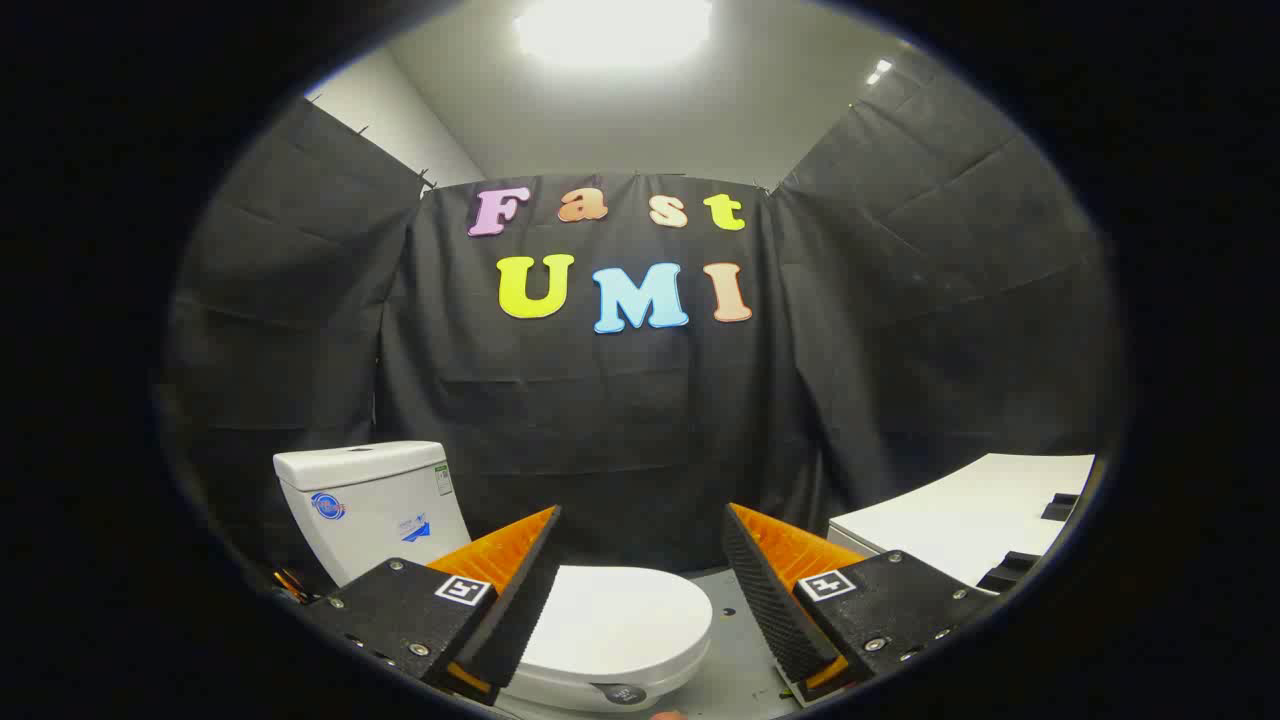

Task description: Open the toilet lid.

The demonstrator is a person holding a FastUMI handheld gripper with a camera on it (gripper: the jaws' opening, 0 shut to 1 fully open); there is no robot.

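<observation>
The tool (640,545) is wide open and holds nothing. The lid (620,625) lies flat and shut, low between its fingers, nearer the left one.

Tongs (640,590) spread wide, nothing gripped — open gap btwn fingers straight ahead to the black cloth wall (620,440). Toilet lid (615,625) down, flat, low and left in that gap, left finger overlapping its edge. Cistern (365,505) upright beyond left finger. White table (985,510) blocking right side — bare floor (735,660) btwn bowl and right finger.
</observation>
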